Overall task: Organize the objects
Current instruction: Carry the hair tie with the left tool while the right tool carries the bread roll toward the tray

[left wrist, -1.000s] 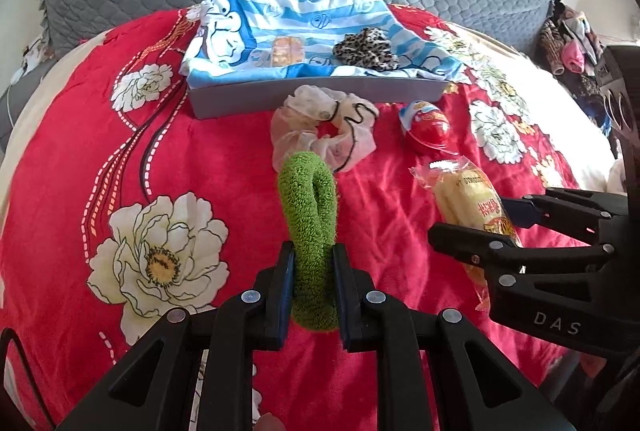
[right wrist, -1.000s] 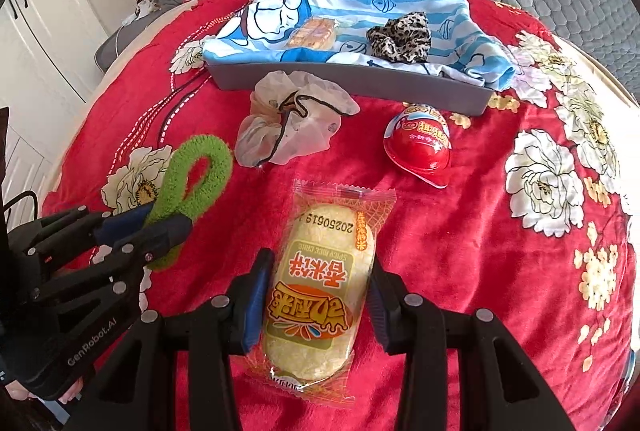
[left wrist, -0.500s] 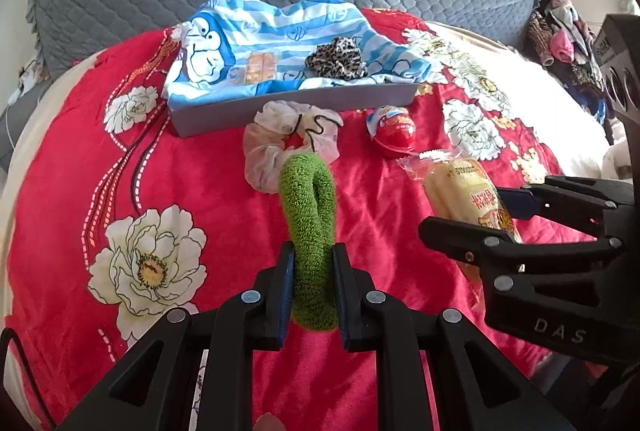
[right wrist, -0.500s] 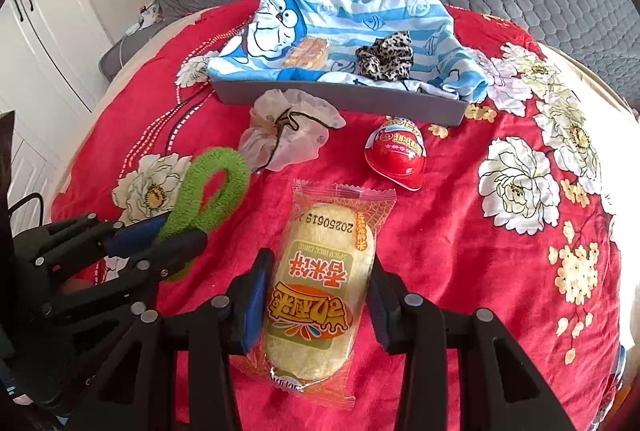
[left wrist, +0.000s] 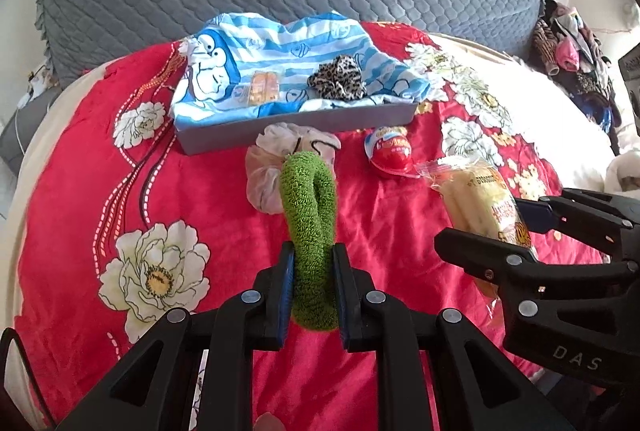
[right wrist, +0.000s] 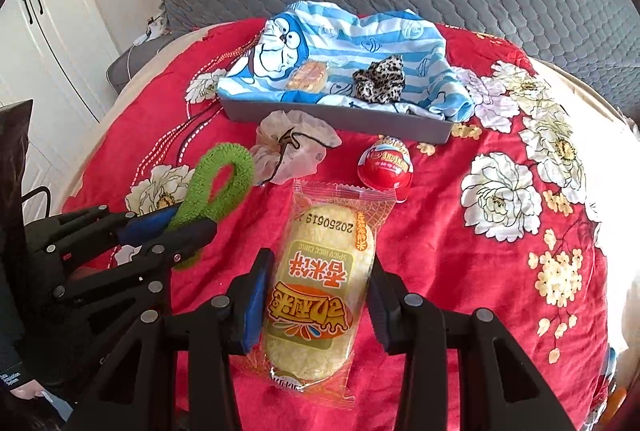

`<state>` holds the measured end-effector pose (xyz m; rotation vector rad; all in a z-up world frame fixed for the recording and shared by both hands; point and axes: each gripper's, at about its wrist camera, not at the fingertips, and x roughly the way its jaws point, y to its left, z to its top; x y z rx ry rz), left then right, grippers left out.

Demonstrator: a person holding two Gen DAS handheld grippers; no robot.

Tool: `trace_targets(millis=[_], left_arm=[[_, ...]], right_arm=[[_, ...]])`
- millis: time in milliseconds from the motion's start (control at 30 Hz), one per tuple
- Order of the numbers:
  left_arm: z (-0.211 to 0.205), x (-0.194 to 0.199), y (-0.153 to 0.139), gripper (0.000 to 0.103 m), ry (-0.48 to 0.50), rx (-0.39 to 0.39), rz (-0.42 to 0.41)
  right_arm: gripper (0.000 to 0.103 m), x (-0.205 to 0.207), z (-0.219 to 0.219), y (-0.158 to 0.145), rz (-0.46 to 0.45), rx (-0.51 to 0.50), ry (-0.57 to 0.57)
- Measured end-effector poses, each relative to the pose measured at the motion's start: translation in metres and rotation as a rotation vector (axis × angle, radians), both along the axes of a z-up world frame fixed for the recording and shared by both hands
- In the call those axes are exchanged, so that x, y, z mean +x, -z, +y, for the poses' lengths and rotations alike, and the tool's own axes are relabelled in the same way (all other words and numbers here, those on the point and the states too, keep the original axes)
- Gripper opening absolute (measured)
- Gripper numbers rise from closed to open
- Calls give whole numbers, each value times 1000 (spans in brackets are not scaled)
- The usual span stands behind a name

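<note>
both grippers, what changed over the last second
Both pulled back and up from the grey tray, carrying their loads: left gripper shut on the green scrunchie, right gripper on the rice cake packet. Nothing was released; the sheer scrunchie and red egg stayed put.

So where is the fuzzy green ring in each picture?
Left wrist view: the green ring stands bottom centre, pinched in the left claw.
Right wrist view: the green ring is at middle left, sticking up from the left claw.
Shared landmark: the red egg toy before the grey tray.
</note>
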<state>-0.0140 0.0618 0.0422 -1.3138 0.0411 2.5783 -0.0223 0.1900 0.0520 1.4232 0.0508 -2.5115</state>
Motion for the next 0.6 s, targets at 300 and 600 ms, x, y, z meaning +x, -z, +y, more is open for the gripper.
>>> trace_targets(millis=[300, 600], left_arm=[[2, -7, -9, 18, -12, 6, 19], [-1, -14, -15, 18, -30, 15, 34]], right_arm=[[43, -2, 6, -11, 35, -13, 11], [43, -5, 4, -15, 58, -12, 5]])
